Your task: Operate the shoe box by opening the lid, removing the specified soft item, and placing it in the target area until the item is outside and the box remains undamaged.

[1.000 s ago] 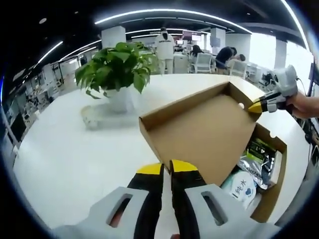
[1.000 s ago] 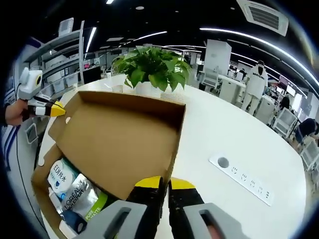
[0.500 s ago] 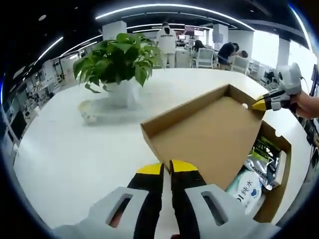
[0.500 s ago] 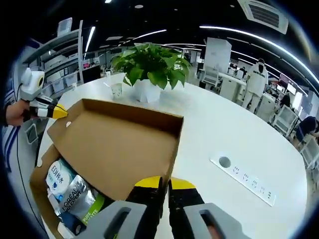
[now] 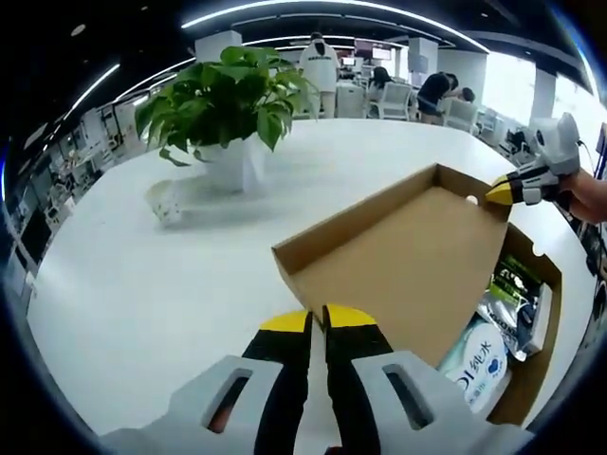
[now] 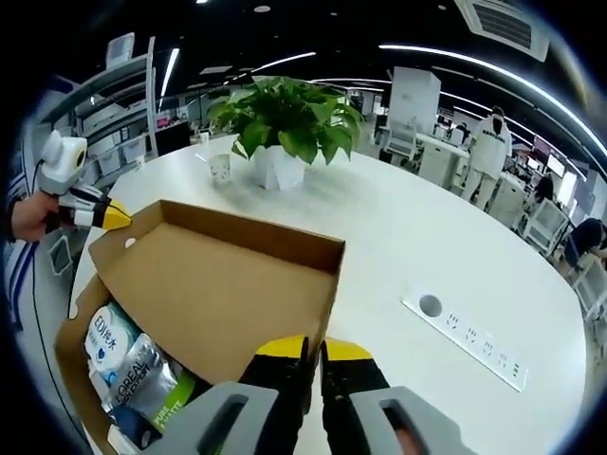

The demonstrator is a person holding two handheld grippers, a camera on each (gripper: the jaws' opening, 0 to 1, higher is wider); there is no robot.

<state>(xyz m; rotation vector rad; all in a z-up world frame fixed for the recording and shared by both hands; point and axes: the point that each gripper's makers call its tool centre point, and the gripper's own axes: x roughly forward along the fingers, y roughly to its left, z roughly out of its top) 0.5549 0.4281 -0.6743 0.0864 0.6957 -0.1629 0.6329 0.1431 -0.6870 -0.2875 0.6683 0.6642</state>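
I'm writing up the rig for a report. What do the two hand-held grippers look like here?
Each hand-held gripper, left and right, has black jaws tipped with yellow, set in light grey housings with slotted cut-outs. Seen from the other side, each carries a pale grey body behind its pointed yellow tip. A dark cable hangs below the left one.

Bright ceiling strip lights [image 5: 332, 8], fisheye-warped edges

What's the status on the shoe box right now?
Both tools shut on the lid: left tool and right tool at opposite corners. Shoe box open, lid tilted up. Soft packs inside, none out. Potted plant stands apart.
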